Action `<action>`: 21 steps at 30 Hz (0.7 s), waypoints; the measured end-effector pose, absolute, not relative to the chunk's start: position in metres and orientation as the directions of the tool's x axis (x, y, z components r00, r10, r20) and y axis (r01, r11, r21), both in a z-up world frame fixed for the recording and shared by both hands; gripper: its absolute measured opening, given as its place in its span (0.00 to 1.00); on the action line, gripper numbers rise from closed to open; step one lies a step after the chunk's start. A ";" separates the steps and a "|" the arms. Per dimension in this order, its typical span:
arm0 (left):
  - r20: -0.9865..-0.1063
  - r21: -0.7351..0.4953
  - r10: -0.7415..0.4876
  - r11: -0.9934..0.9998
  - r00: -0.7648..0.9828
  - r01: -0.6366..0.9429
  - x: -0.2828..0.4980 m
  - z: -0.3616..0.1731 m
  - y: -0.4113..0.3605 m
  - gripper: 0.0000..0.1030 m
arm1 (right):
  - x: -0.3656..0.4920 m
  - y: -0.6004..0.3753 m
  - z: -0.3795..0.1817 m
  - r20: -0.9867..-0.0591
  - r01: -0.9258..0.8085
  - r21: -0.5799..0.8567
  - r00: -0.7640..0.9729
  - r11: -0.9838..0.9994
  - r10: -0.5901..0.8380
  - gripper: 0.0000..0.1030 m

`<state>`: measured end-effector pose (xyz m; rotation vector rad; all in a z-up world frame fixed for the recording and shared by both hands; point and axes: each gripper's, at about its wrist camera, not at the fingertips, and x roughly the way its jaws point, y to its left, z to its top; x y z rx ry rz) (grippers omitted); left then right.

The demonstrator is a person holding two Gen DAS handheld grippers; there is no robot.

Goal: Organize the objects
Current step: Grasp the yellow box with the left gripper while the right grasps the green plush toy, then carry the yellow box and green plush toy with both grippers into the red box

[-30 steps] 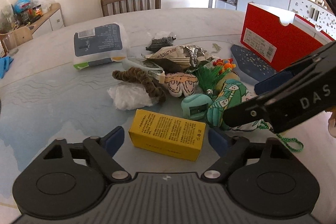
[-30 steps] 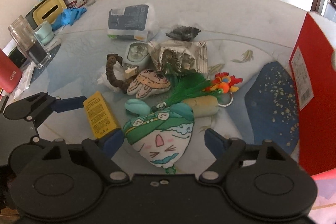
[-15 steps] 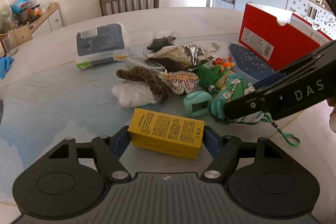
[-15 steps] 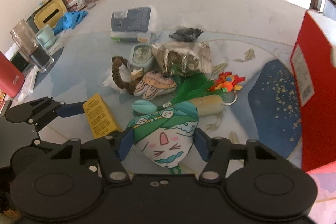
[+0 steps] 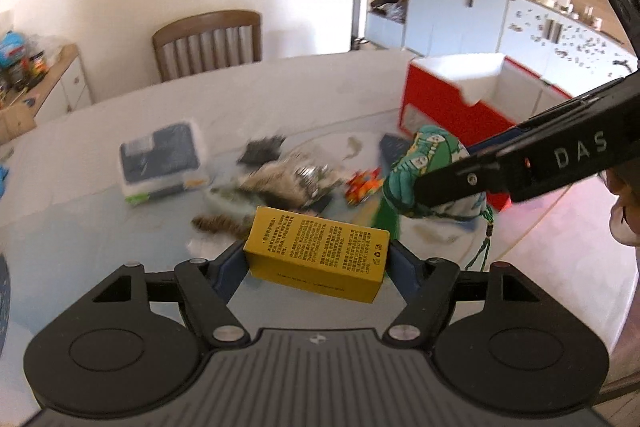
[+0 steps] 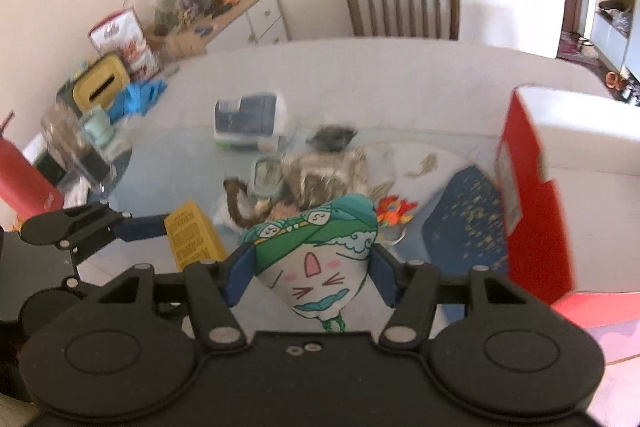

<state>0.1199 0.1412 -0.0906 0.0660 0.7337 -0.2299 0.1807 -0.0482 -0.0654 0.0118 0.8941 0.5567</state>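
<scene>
Cluttered desk point(image 5: 100, 227). Left gripper point(image 5: 318, 263) pinching yellow box point(image 5: 316, 255); right gripper point(image 6: 310, 269) pinching plush point(image 6: 316, 259). Advise carrying level to red box point(image 6: 532, 211), releasing low.

Left gripper point(image 5: 317, 261) clamped on yellow box point(image 5: 316, 257), raised; right gripper point(image 6: 310, 273) clamped on plush pouch point(image 6: 316, 259), raised alongside.

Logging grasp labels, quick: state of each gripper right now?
Left gripper: closed on the yellow box.
Right gripper: closed on the green-and-white plush pouch.

"DAS" on the right gripper point(image 5: 408, 193) (white letters); box print illegible
</scene>
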 end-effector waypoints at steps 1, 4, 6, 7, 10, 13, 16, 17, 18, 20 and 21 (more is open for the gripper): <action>-0.667 -0.026 -0.198 0.970 0.719 0.242 0.122 -0.085 0.138 0.72 | 0.181 -0.052 -0.061 -0.733 -0.449 0.231 0.504 0.863 0.458 0.58; -0.658 -0.029 -0.226 0.961 0.718 0.275 0.126 -0.071 0.128 0.72 | 0.185 -0.067 -0.044 -0.721 -0.435 0.218 0.532 0.874 0.445 0.58; -0.654 -0.033 -0.248 0.953 0.715 0.301 0.130 -0.063 0.119 0.72 | 0.188 -0.080 -0.034 -0.713 -0.424 0.208 0.551 0.881 0.433 0.58; -0.651 -0.033 -0.260 0.948 0.713 0.315 0.132 -0.059 0.114 0.72 | 0.190 -0.086 -0.030 -0.710 -0.421 0.203 0.559 0.884 0.429 0.58; -0.644 -0.026 -0.276 0.940 0.713 0.341 0.139 -0.048 0.098 0.72 | 0.199 -0.107 -0.019 -0.701 -0.404 0.202 0.576 0.892 0.419 0.58; -0.642 -0.025 -0.286 0.935 0.711 0.354 0.150 -0.038 0.080 0.72 | 0.207 -0.127 -0.010 -0.689 -0.396 0.188 0.599 0.899 0.408 0.58; -0.643 -0.026 -0.295 0.930 0.707 0.365 0.160 -0.031 0.060 0.72 | 0.216 -0.149 -0.002 -0.676 -0.393 0.176 0.619 0.903 0.401 0.58; -0.643 -0.020 -0.293 0.930 0.707 0.367 0.164 -0.029 0.053 0.72 | 0.220 -0.157 0.000 -0.671 -0.393 0.167 0.626 0.904 0.397 0.58; -0.643 -0.015 -0.291 0.930 0.708 0.368 0.169 -0.027 0.045 0.72 | 0.222 -0.164 0.002 -0.668 -0.392 0.161 0.633 0.906 0.392 0.58; -0.644 -0.015 -0.296 0.927 0.706 0.375 0.178 -0.023 0.029 0.72 | 0.229 -0.178 0.003 -0.663 -0.388 0.153 0.642 0.909 0.386 0.58; -0.643 -0.013 -0.299 0.925 0.705 0.380 0.182 -0.021 0.020 0.72 | 0.232 -0.187 0.003 -0.661 -0.386 0.146 0.647 0.911 0.380 0.58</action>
